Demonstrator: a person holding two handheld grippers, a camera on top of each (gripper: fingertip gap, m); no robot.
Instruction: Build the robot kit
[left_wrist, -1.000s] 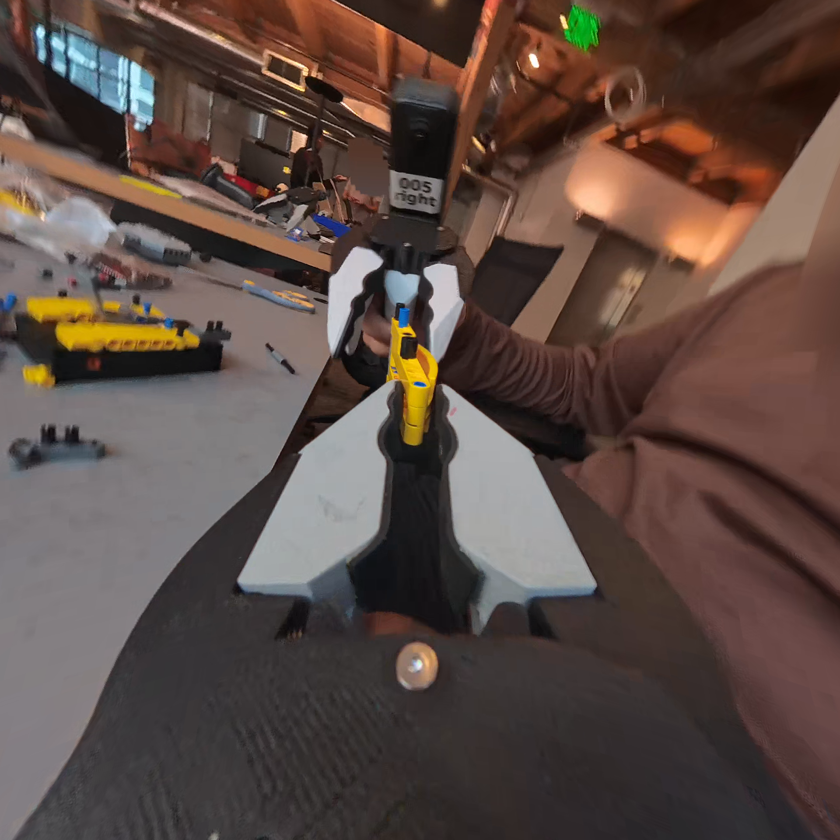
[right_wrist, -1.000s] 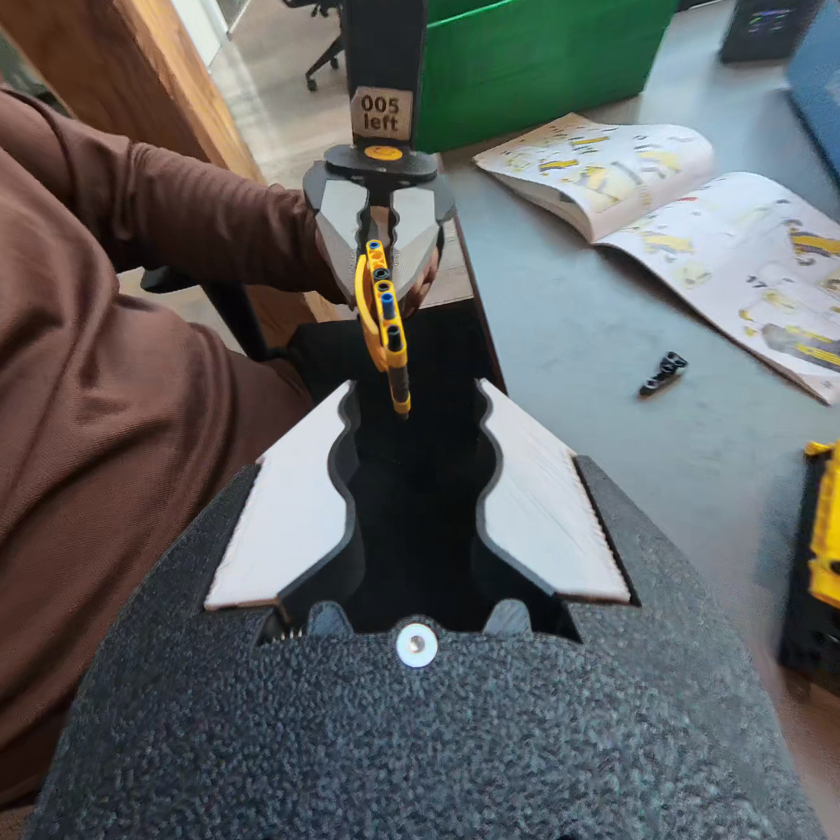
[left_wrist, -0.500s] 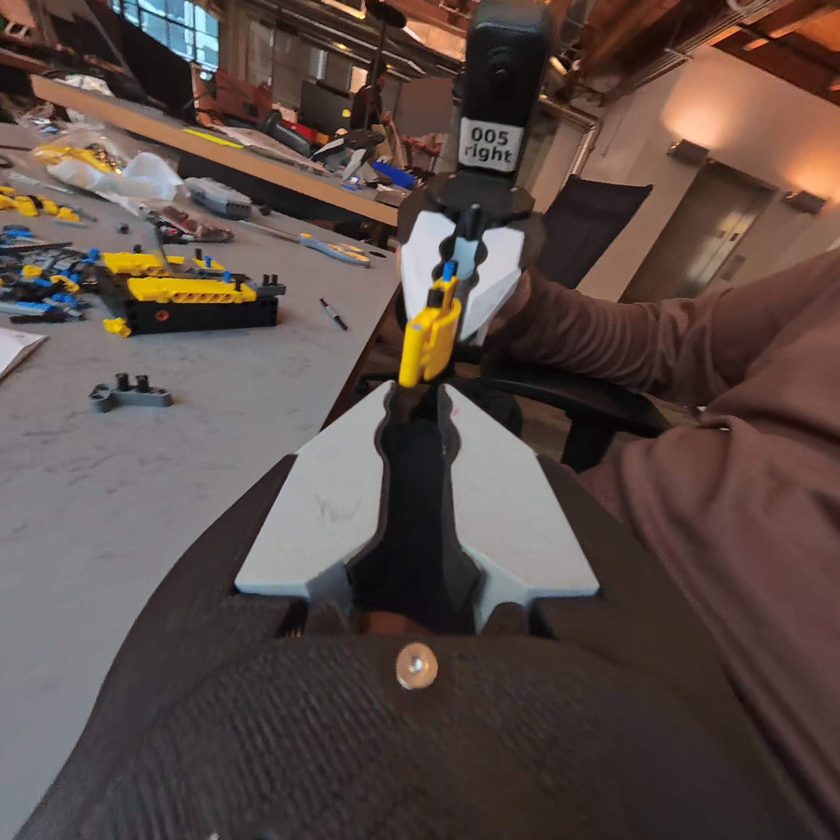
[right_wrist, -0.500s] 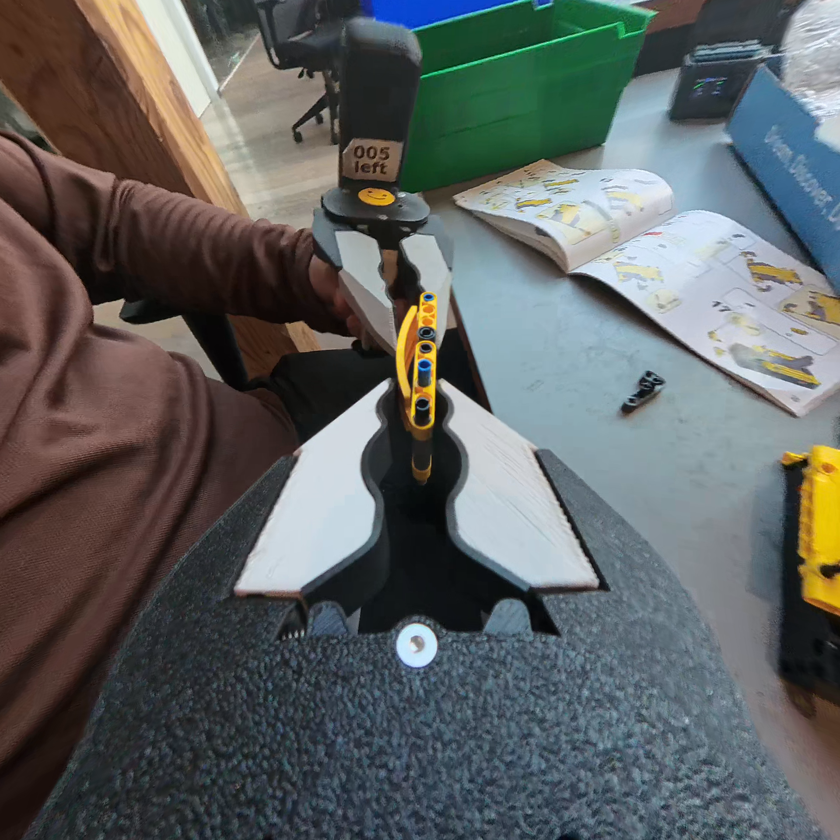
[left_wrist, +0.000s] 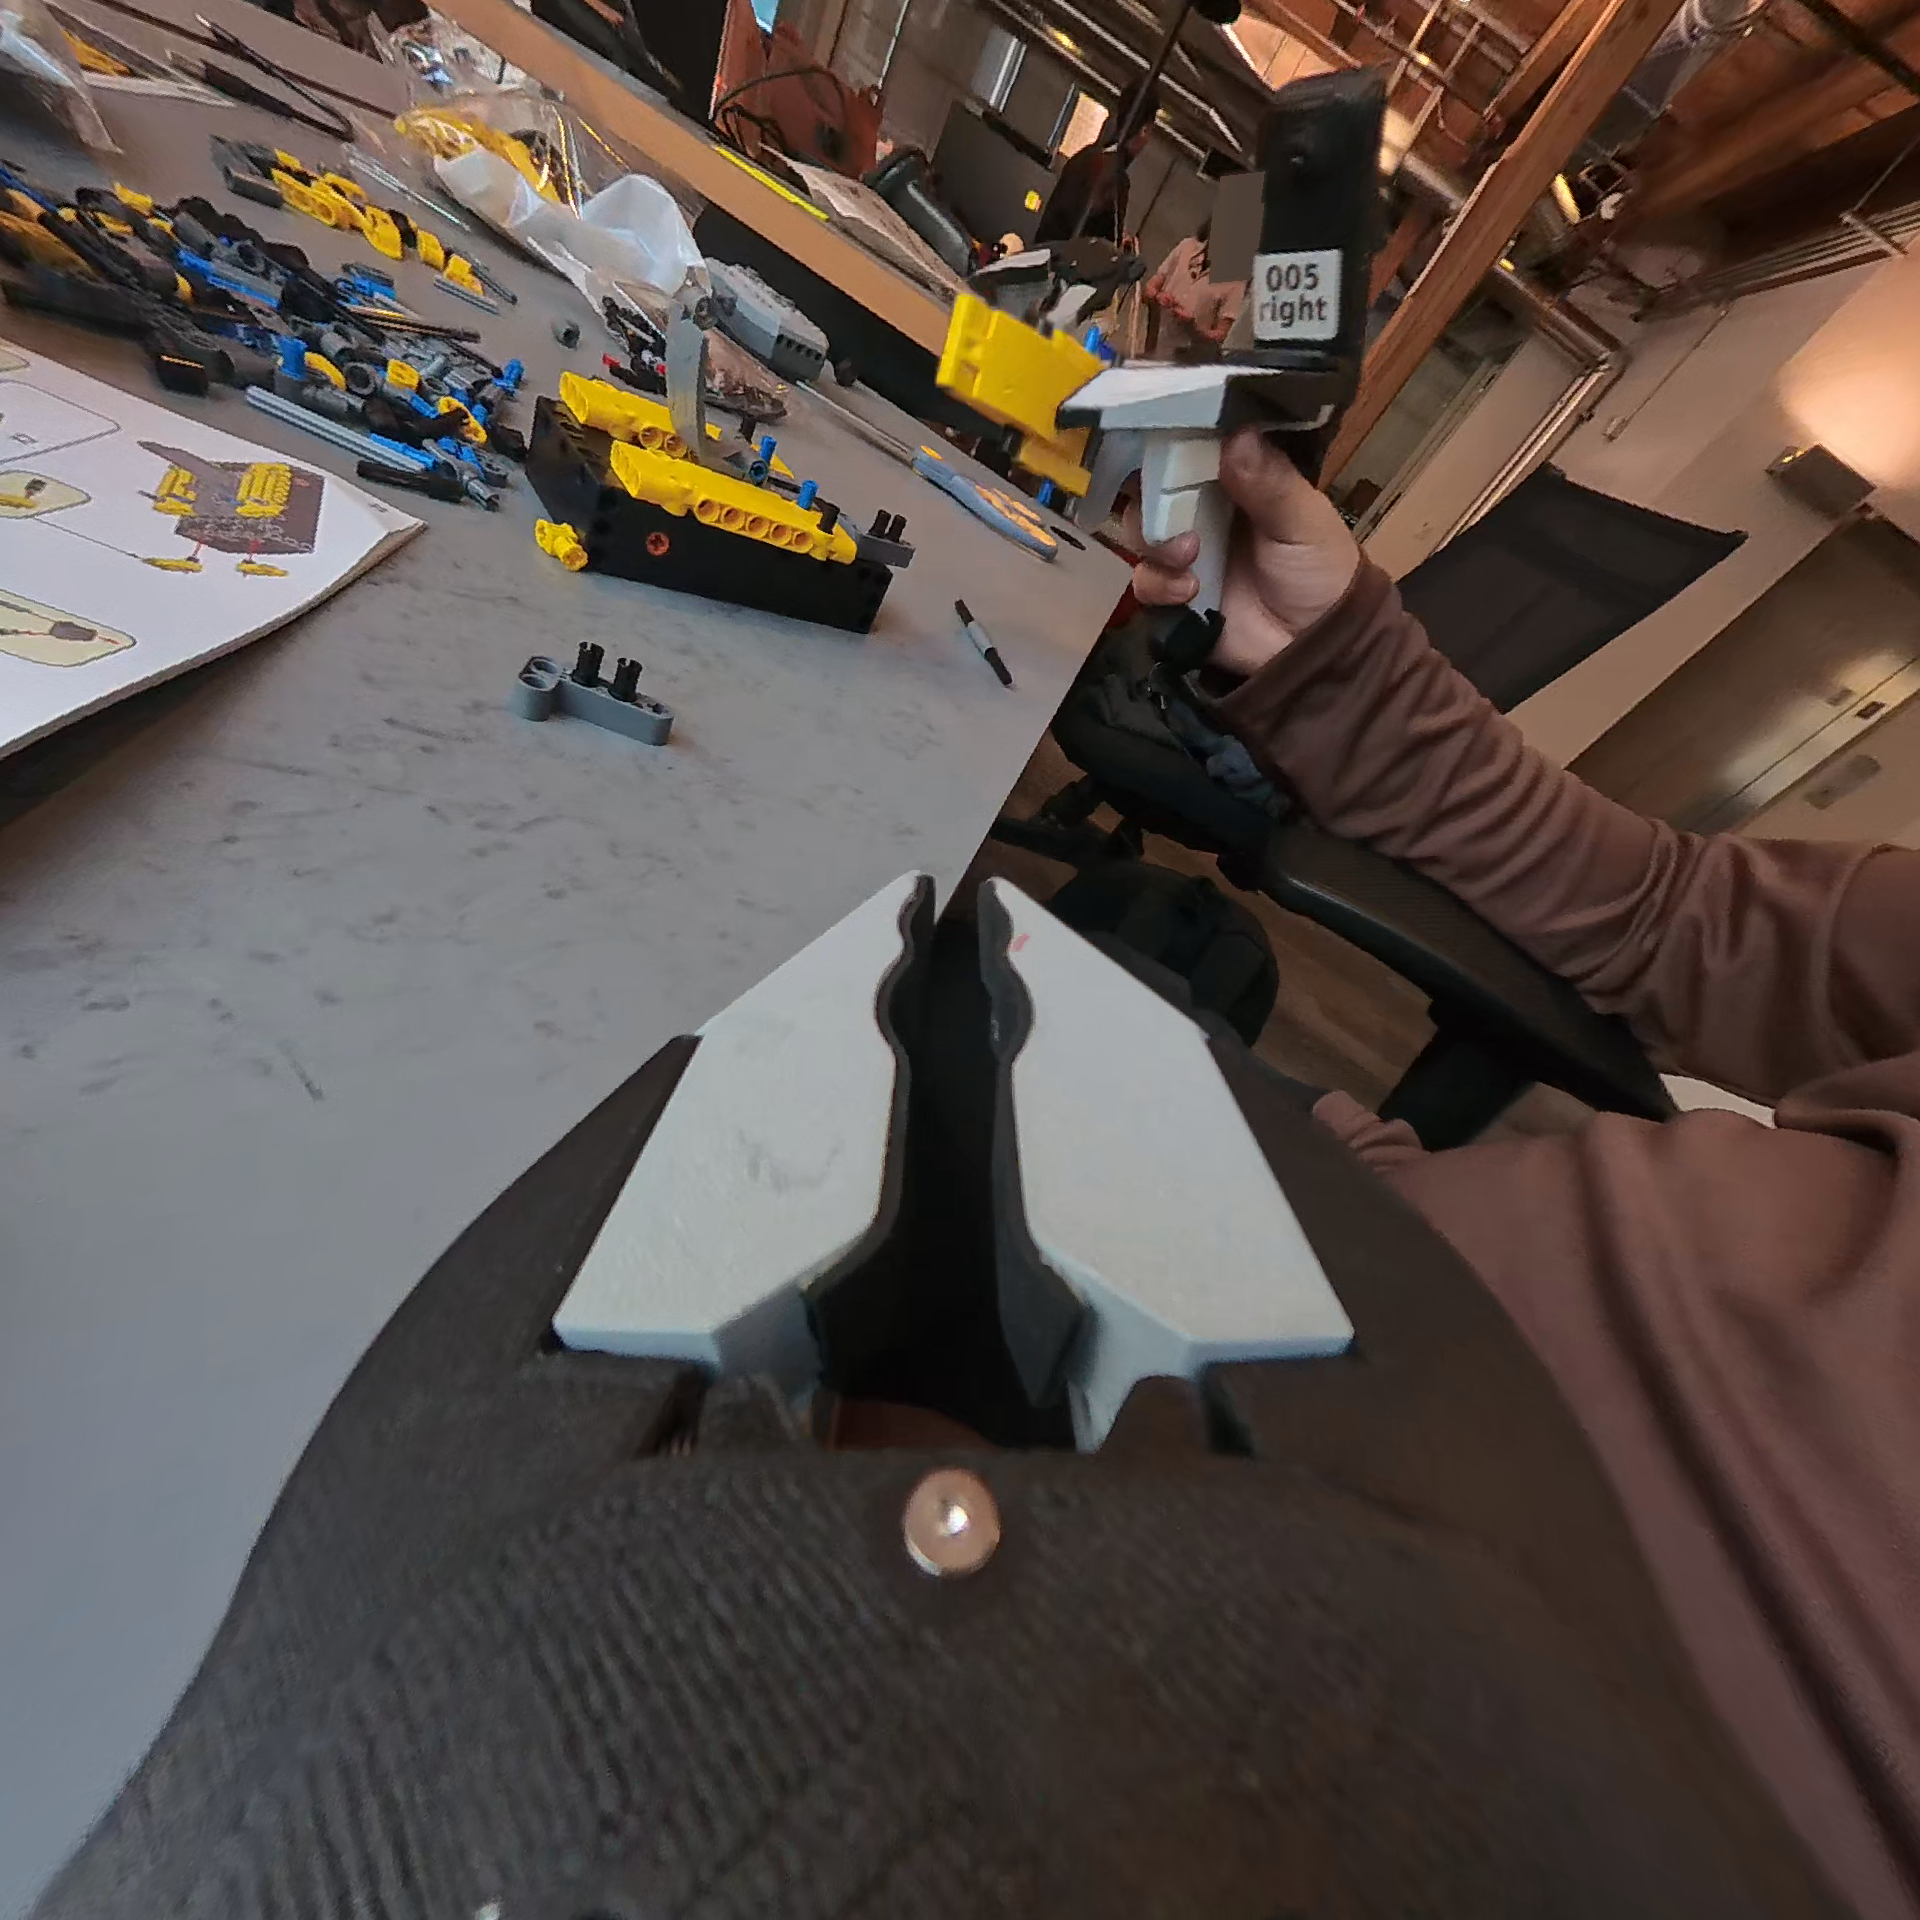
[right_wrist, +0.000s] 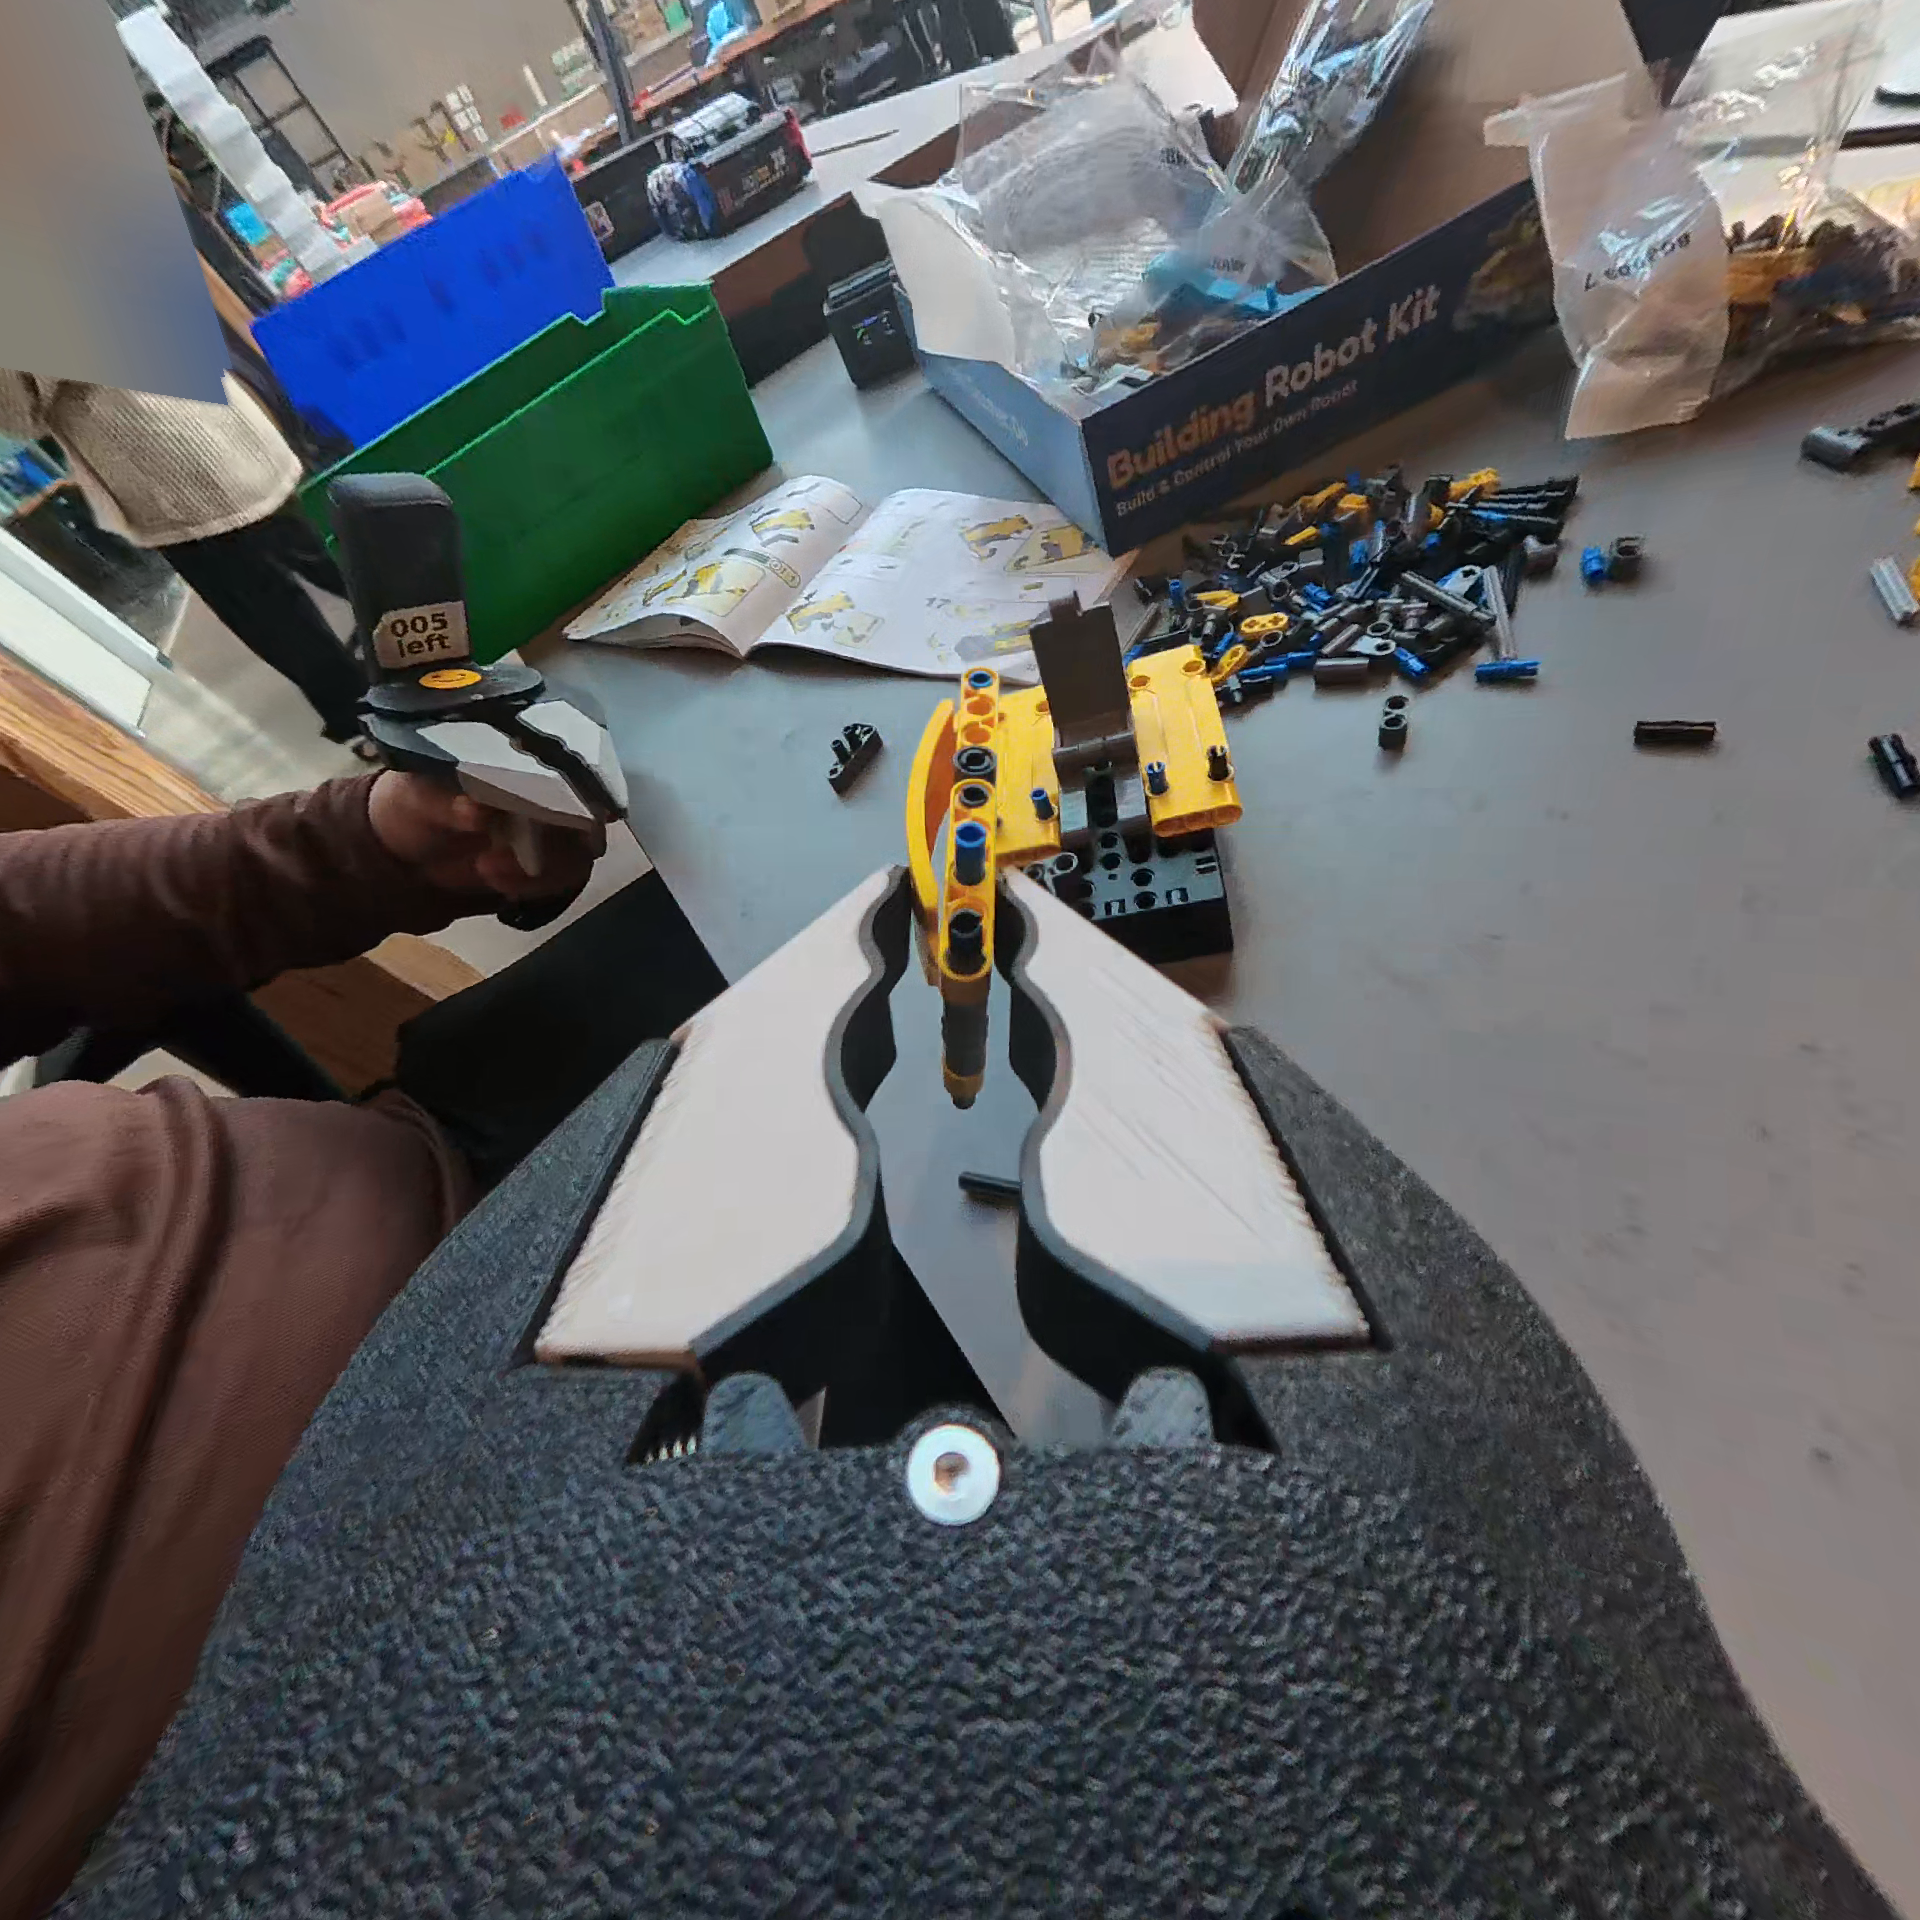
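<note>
Yellow beam piece (left_wrist: 1013, 390), one, was clamped in right gripper (left_wrist: 1081, 416), raised above the grey table (left_wrist: 416, 935) edge; left gripper (left_wrist: 951, 894) nearly closed, empty, past that edge. Right wrist view: yellow beam piece (right_wrist: 961, 831) pinched upright before one black-and-yellow model (right_wrist: 1132, 821); bare table rightward.

A workshop or maker space: exposed timber beams (left_wrist: 1538, 156) overhead, long grey worktop (left_wrist: 312, 987) strewn with building-kit parts (right_wrist: 1382, 582), open instruction booklet (right_wrist: 831, 571), kit box (right_wrist: 1247, 395), green storage bin (right_wrist: 582, 457) and more cluttered benches (left_wrist: 790, 177) at the far side.
</note>
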